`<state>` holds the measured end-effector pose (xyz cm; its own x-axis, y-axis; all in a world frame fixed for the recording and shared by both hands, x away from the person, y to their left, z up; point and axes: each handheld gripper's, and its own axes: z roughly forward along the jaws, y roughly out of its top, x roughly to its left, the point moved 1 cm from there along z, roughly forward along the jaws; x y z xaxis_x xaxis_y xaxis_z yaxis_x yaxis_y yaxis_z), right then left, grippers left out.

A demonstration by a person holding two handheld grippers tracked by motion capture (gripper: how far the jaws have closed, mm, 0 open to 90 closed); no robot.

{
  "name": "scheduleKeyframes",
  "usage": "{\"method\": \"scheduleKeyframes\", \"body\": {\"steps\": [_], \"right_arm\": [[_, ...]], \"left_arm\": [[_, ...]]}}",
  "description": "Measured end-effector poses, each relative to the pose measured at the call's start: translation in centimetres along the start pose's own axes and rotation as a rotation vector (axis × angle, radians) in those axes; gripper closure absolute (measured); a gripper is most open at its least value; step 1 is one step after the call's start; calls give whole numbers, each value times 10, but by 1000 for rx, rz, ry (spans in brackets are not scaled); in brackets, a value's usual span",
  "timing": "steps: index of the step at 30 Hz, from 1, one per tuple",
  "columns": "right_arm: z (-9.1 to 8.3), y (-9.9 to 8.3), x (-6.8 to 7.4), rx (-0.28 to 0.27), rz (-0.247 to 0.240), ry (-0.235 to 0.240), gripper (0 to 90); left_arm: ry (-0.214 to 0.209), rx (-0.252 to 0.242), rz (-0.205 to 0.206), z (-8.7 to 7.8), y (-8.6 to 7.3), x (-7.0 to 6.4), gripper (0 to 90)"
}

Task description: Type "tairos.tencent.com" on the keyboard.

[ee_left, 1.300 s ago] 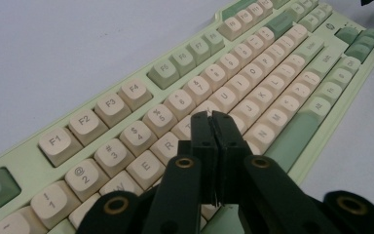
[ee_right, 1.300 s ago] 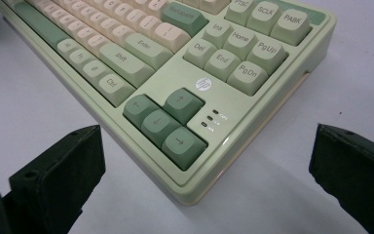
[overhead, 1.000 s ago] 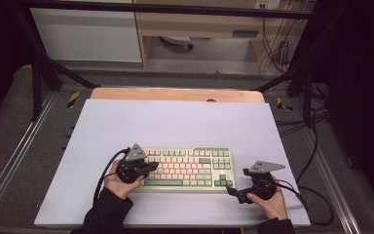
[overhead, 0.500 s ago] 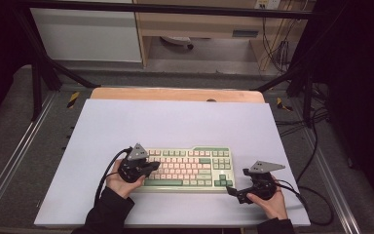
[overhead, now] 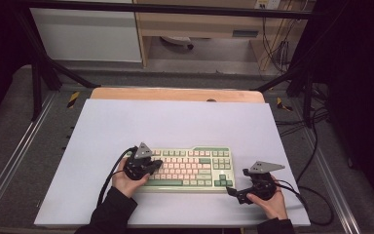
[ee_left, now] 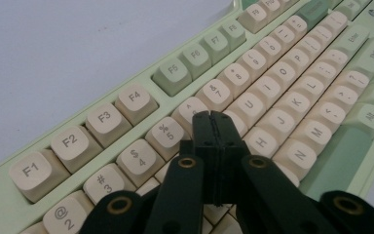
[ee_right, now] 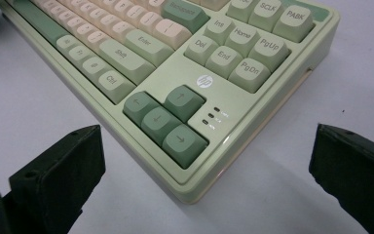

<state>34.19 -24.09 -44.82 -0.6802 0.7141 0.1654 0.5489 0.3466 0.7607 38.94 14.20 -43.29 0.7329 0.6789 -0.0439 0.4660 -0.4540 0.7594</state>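
Note:
A cream and green keyboard [overhead: 192, 168] lies on the white table near its front edge. My left gripper [overhead: 155, 164] hovers over the keyboard's left part, jaws shut together with nothing between them. In the left gripper view the closed tips [ee_left: 213, 127] sit right above the keys around 6, T and Y of the keyboard [ee_left: 272, 87]. My right gripper [overhead: 233, 194] is off the keyboard's right front corner, open wide. In the right gripper view its fingers [ee_right: 61, 168] stand on either side of the keyboard corner [ee_right: 195, 126] with the arrow keys, apart from it.
The white table top [overhead: 175, 122] stretches wide behind the keyboard, with a wooden strip [overhead: 175, 94] at its far edge. Metal rails [overhead: 9, 161] run along both sides. Black cables [overhead: 316, 195] trail off at the right.

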Motion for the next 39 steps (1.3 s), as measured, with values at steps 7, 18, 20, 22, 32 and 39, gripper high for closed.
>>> {"method": "scheduleKeyframes", "body": {"steps": [7, 18, 20, 22, 32, 39], "right_arm": [[0, 0, 0, 0, 2, -1, 3], [0, 0, 0, 1, 1, -2, 3], [0, 0, 0, 0, 2, -2, 3], [0, 0, 0, 1, 2, -2, 3], [0, 0, 0, 0, 0, -3, 3], [-1, 0, 0, -2, -3, -4, 3]], "left_arm": [[-3, 0, 11, -7, 0, -2, 896], [-9, -24, 22, -25, -1, -3, 896], [-7, -26, 24, -29, -2, -2, 896], [-7, -24, 24, -32, -4, -2, 896], [10, -19, 17, -42, -13, 4, 896], [22, -15, 15, -50, -19, 8, 896]]}}
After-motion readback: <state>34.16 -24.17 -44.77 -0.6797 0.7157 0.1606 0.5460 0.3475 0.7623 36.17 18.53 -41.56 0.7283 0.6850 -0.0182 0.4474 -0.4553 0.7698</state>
